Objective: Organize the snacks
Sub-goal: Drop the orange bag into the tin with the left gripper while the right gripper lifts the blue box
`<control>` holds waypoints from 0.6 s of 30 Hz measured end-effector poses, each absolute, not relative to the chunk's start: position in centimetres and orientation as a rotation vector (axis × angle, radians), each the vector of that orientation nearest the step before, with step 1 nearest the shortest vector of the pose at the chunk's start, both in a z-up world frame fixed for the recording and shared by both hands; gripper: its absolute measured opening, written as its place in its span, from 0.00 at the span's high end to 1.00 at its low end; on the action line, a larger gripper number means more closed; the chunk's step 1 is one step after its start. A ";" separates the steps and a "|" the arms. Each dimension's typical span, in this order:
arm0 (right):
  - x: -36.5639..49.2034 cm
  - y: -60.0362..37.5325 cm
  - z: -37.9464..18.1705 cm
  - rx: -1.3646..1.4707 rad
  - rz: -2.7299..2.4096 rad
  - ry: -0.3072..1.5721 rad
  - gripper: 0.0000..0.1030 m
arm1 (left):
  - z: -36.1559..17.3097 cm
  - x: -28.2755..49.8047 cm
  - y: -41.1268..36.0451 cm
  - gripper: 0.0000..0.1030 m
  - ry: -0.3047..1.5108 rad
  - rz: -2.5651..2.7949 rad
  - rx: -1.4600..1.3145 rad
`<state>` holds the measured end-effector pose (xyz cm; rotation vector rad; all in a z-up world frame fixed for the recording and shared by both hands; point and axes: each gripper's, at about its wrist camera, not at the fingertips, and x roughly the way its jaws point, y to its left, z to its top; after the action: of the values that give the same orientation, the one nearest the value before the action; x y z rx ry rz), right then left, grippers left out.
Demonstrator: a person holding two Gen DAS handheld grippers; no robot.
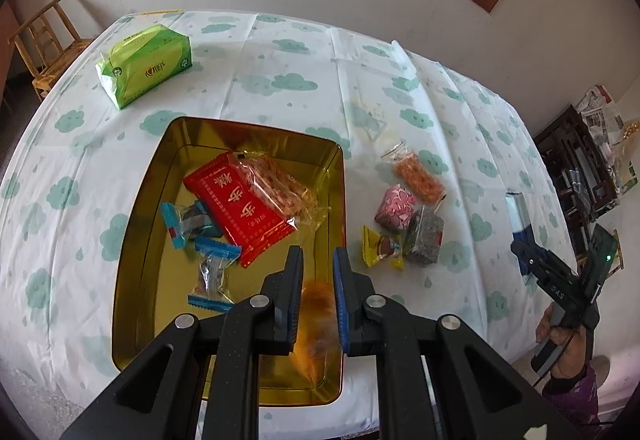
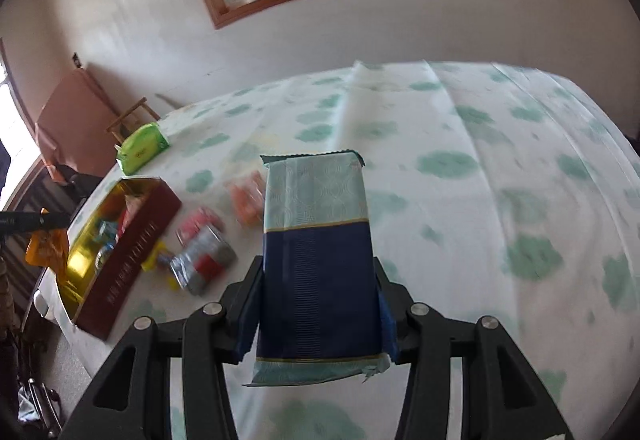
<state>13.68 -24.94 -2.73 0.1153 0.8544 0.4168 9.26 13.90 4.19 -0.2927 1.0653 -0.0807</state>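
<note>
A cloud-print tabletop (image 1: 280,52) carries a gold tin (image 1: 132,240) holding a red packet (image 1: 240,208) and blue-ended candies. Above the tin's near right corner, the left claw (image 1: 317,260) is clenched on a blurred orange snack (image 1: 318,320). To the right, the right claw (image 2: 318,272) grasps a blue and pale-green packet (image 2: 318,260) above the tabletop, with loose snacks (image 1: 408,216) lying just right of the tin.

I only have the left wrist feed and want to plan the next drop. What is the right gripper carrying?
Observer: The right gripper is shut on a dark blue and pale teal packet, above the tablecloth.
Operator: Is it near the tin?
Observer: No. The tin lies off to its left, beyond a silver packet; its outer wall is dark red.
Operator: And what I'm holding?
Observer: An orange packet, hanging from the left gripper by the tin's end.
</note>
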 end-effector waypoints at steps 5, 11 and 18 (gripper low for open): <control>12.8 -25.9 -3.3 0.127 0.405 0.862 0.52 | 3.8 9.2 13.8 0.88 1.070 -0.070 -0.282; 12.6 -25.4 -3.0 0.120 0.413 0.847 0.52 | 3.8 9.0 14.0 0.88 1.065 -0.069 -0.282; 12.1 -24.9 -2.4 0.116 0.422 0.840 0.52 | 3.9 7.9 13.7 0.88 1.039 -0.010 -0.226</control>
<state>12.08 -24.93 -2.38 0.1160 0.8398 0.4220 7.94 13.72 3.87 -0.2263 1.0390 -0.0102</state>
